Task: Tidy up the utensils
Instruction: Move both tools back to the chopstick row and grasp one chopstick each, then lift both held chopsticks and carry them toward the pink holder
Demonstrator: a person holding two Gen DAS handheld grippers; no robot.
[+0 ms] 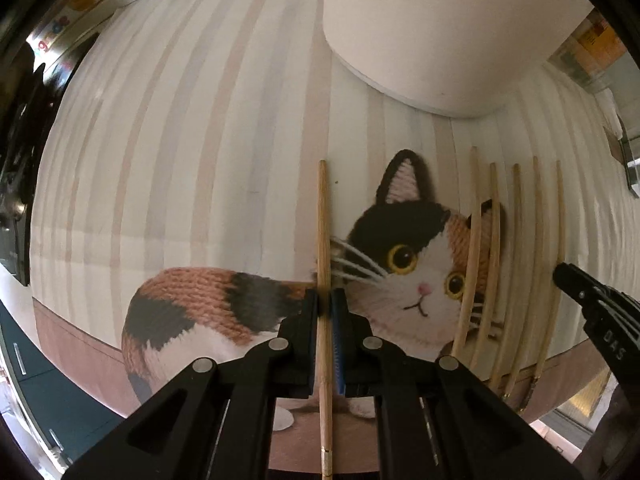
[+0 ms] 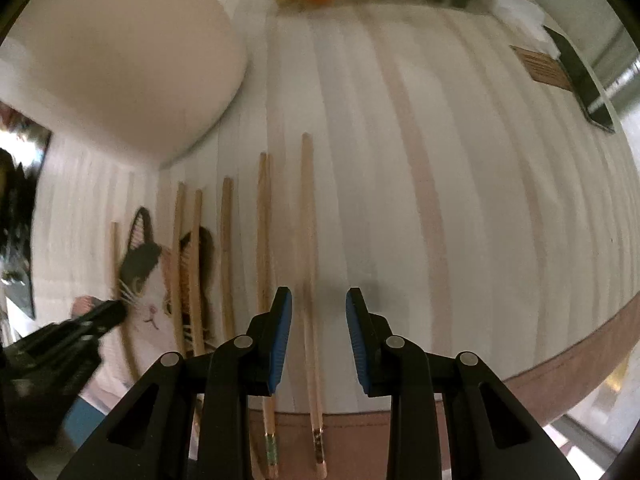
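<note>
My left gripper [image 1: 325,304] is shut on a single wooden chopstick [image 1: 323,240] that runs straight ahead between its jaws, over the cat-print placemat [image 1: 180,140]. Several more chopsticks [image 1: 516,264] lie side by side to its right, over the cat's face. My right gripper [image 2: 319,308] is open, its jaws on either side of the rightmost chopstick [image 2: 309,240] of the row, not closed on it. The other chopsticks [image 2: 226,256] lie to its left. A large white cylindrical holder [image 1: 436,28] stands just behind the row and shows in the right wrist view [image 2: 120,52].
The left gripper shows at the left of the right wrist view [image 2: 80,324]; the right gripper's tip shows at the right of the left wrist view [image 1: 592,300]. A black-handled tool [image 2: 580,76] and a wooden piece [image 2: 540,66] lie far right. The mat's brown border [image 2: 560,372] is near.
</note>
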